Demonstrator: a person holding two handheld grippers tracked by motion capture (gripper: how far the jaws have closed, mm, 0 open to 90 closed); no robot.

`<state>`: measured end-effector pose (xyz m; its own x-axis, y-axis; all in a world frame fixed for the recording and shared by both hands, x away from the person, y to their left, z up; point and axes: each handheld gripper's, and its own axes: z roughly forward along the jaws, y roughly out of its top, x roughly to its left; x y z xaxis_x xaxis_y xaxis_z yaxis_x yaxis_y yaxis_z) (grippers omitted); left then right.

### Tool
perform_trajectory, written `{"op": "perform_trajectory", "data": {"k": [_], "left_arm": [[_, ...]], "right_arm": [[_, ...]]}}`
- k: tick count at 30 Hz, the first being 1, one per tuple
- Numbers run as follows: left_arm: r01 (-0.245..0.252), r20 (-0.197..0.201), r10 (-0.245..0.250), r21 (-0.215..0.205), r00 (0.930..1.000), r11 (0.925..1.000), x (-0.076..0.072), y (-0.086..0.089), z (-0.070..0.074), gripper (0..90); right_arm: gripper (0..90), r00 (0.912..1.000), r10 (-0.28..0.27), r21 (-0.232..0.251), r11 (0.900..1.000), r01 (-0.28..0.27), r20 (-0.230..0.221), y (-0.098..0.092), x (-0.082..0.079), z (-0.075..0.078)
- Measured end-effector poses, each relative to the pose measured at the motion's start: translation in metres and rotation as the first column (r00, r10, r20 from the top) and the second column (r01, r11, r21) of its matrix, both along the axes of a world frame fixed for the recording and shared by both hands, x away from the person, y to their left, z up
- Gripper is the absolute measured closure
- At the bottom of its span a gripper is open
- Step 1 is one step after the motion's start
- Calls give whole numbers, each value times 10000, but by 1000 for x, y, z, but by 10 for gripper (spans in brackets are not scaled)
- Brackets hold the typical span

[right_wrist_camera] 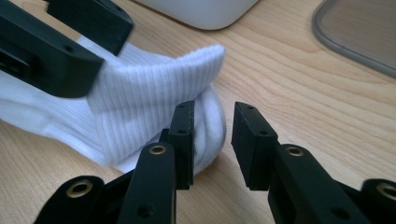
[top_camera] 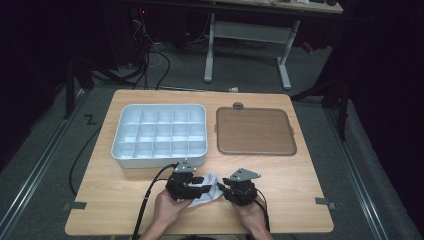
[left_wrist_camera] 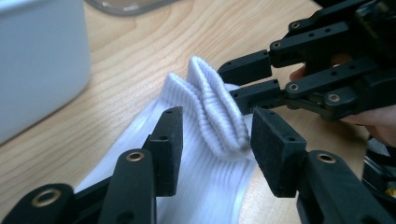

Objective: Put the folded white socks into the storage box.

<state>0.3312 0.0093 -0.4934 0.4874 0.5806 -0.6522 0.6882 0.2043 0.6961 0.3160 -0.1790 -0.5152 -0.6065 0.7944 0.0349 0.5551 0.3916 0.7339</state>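
A white sock is seen at the lower centre of the high view, lying folded on the surface — the folding is judged largely done, while the compartment tray above it holds nothing. The left hand-held gripper is spread around the cuff without pressing it; the right hand-held gripper is parted too — one pad just beside the fold, nothing gripped.

Fig.: bystander items on wooden table.
White compartment tray, far left, w/ grid of empty cells; brown lid w/ grey rim just beside it at right, lying flat, apart from tray; grey floor around.
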Motion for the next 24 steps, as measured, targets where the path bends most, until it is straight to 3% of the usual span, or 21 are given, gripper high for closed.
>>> {"op": "perform_trajectory", "data": {"k": [5, 11, 17, 24], "left_arm": [[-313, 243, 313, -28, 9992, 9995, -5, 15, 5, 544], [-903, 280, 896, 260, 9956, 9956, -11, 36, -4, 549], [-1259, 133, 1253, 542, 9920, 9906, -16, 49, -18, 543], [-1363, 17, 1364, 489, 9907, 9895, -17, 52, -27, 533]], "right_arm": [[705, 9996, -73, 108, 9999, 70, 283, -8, -2, 11], [714, 9982, -95, 203, 9998, 83, 586, -16, -6, 24], [714, 9949, 611, 12, 9981, -614, 798, -5, -13, 33], [714, 9884, 1228, -71, 9924, -1226, 889, 10, -17, 37]]}}
